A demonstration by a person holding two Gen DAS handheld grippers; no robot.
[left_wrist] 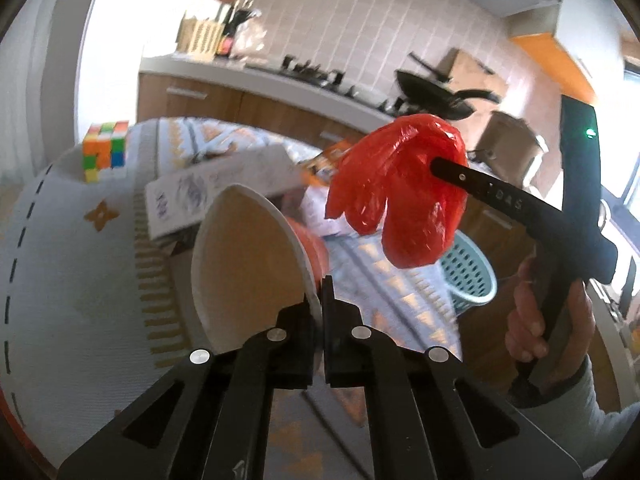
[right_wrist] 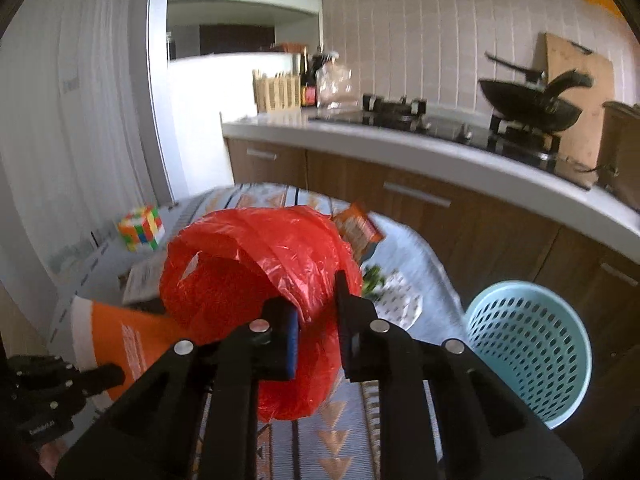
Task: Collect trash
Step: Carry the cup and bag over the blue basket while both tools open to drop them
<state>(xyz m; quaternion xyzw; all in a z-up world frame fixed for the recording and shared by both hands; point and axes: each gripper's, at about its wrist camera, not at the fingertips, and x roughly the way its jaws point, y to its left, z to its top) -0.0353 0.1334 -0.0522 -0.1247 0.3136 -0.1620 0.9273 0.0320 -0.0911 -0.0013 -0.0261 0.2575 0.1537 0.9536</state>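
Left hand-held gripper (left_wrist: 320, 300) has its two fingers pinched on the white rim of an orange paper cup (left_wrist: 248, 264), mouth squashed into a pointed oval and tipped toward the lens, held above the surface (left_wrist: 60, 260) with its patterned cloth; right hand-held gripper (right_wrist: 316, 316) is clamped on a crumpled red plastic bag (right_wrist: 248, 272), which hangs in the air and hides much of what lies behind; white print runs down the cup's orange side in the right wrist view, too blurred to read; a flat printed box (left_wrist: 208, 188) carries dark lettering, unreadable; an orange snack packet (right_wrist: 356, 228) shows only smeared markings; a multicoloured puzzle cube (right_wrist: 142, 226) sits far left; a pale blue perforated plastic basket (right_wrist: 528, 344) stands low beside the surface, its base cut off.
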